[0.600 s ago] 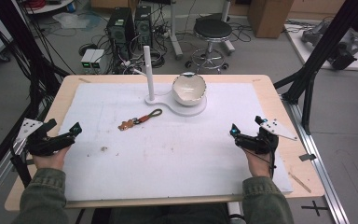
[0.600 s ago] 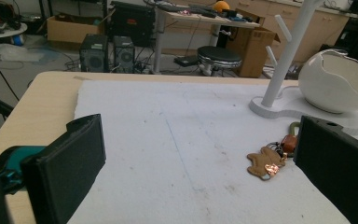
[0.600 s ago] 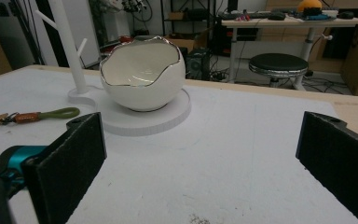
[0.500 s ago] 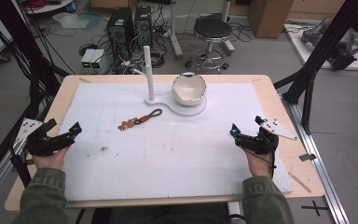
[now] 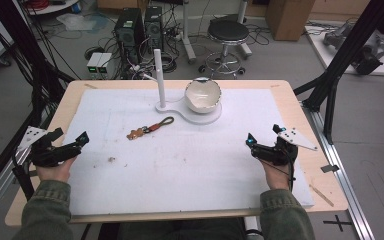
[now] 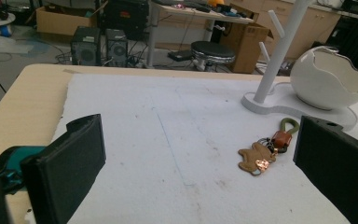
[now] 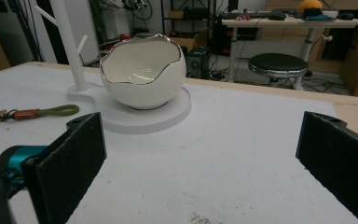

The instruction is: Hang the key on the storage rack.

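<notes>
table: pale wooden table (image 5: 300,107) with a white mat (image 5: 190,155) over most of it, a few dark specks on the mat.
keychain: lying flat on the mat left of centre (image 5: 149,128) — a tan, bear-shaped leather tag, a cluster of metal rings, a reddish-brown collar and an olive cord loop; the loop end points toward the stand.
stand: white stand (image 5: 187,111) at the far middle, an upright post with short pegs (image 5: 157,75) on its left end.
bowl: glossy white bowl shaped like a cracked eggshell (image 5: 203,94), jagged rim edged in a thin metallic line, sitting on the round right end of the stand.
left gripper: near the mat's left edge (image 5: 75,145), held in the left hand (image 5: 52,167) — jaws spread wide, nothing between them, well short of the keychain.
right gripper: on the right side of the mat (image 5: 264,145), in the right hand (image 5: 275,175), jaws wide apart and empty, facing the bowl.
</notes>
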